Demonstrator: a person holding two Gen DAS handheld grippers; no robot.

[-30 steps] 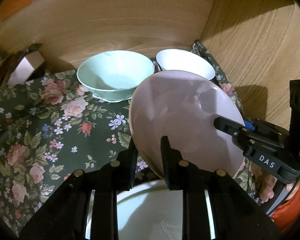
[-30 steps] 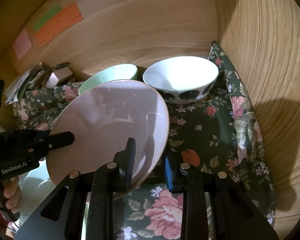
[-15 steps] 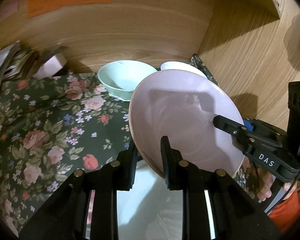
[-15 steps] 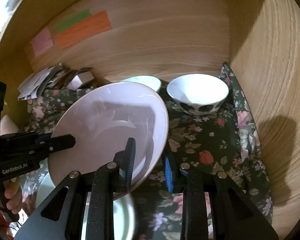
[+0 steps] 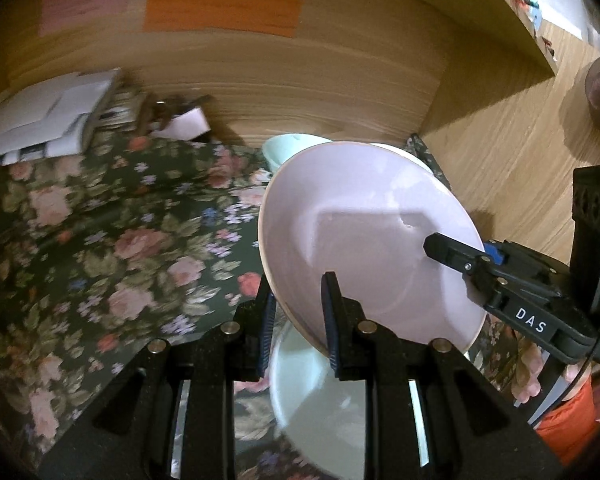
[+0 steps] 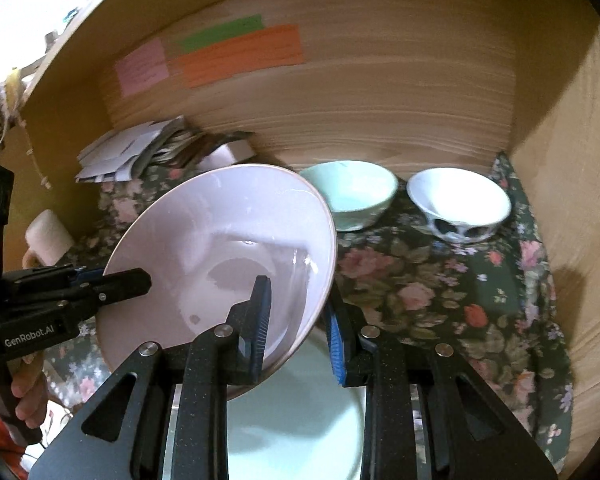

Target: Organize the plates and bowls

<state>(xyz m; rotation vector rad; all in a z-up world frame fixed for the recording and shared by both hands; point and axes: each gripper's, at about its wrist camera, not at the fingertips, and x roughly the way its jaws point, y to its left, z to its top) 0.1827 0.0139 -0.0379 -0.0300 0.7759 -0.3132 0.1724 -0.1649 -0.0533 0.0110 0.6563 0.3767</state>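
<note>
A pale pink plate (image 5: 364,232) (image 6: 220,248) hangs tilted in the air over the floral cloth. My left gripper (image 5: 298,300) is shut on its near left rim, and my right gripper (image 6: 296,312) is shut on its right rim. Each gripper also shows in the other's view, clamped on the plate's far edge. Under the plate lies a pale green plate (image 5: 320,408) (image 6: 296,412). At the back stand a mint green bowl (image 6: 352,192) and a white bowl with dark spots (image 6: 458,204); the left wrist view shows only a sliver of the mint bowl (image 5: 284,148).
Wooden walls close in the back and right side of the nook (image 6: 380,92), with coloured paper notes (image 6: 236,56) stuck on the back. A pile of papers (image 5: 48,120) and a small box lie at the back left. A floral cloth (image 5: 112,240) covers the surface.
Both grippers have lifted the pink plate up and drawn it back from the bowls, which now look smaller and farther. The pale green plate beneath it has come into fuller view.
</note>
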